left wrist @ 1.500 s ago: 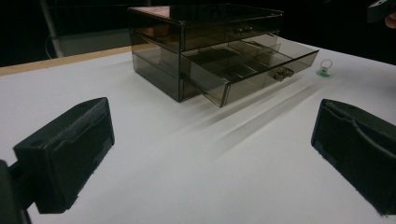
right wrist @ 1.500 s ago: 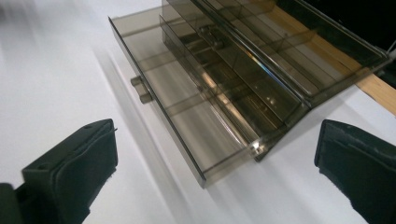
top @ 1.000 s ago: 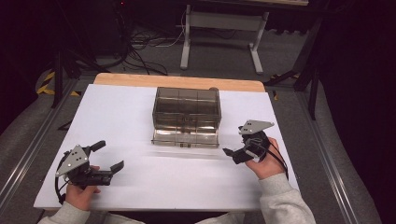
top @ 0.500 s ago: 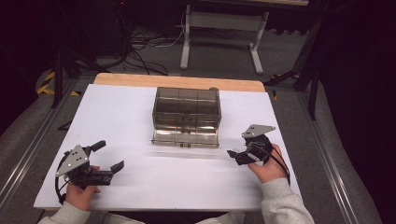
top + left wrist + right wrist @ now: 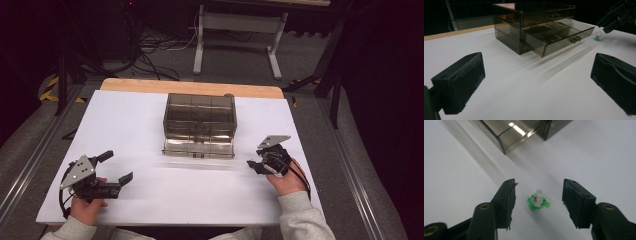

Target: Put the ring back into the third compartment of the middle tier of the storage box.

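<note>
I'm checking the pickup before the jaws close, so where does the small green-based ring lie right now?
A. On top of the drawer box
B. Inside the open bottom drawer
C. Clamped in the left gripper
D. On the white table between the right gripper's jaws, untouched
D: the right gripper view shows the ring lying on the table between the right gripper jaws, which have just been closing, with gaps on both sides.

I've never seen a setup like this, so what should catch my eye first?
A smoky see-through drawer box stands mid-table with its bottom drawer pulled out. To its right, the right tongs have just been closing around a tiny green-based ring on the white tabletop, not yet touching it. The left tongs wait open near the front-left corner.
</note>
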A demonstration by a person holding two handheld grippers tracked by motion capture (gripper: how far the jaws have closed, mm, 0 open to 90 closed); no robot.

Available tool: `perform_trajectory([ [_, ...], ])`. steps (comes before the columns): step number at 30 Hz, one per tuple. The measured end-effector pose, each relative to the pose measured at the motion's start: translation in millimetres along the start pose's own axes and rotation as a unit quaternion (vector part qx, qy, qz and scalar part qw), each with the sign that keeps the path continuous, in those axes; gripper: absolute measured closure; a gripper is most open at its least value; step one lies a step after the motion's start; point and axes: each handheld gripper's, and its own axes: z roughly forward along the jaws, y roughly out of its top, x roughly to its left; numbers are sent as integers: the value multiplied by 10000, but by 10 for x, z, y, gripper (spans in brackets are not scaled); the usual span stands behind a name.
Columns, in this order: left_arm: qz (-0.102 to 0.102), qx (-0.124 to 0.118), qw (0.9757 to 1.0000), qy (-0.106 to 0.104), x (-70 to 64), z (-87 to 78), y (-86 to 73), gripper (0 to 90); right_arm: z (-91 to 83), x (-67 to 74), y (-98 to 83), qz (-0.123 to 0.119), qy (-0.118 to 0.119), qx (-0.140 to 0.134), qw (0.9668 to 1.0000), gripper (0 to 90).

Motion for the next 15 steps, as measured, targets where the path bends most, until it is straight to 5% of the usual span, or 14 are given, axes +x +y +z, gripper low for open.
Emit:
perform_trajectory([
  [15,-9,7,10000,1,0,1,-1,3,176,-32,-9,68,112,438,9990,602],
])
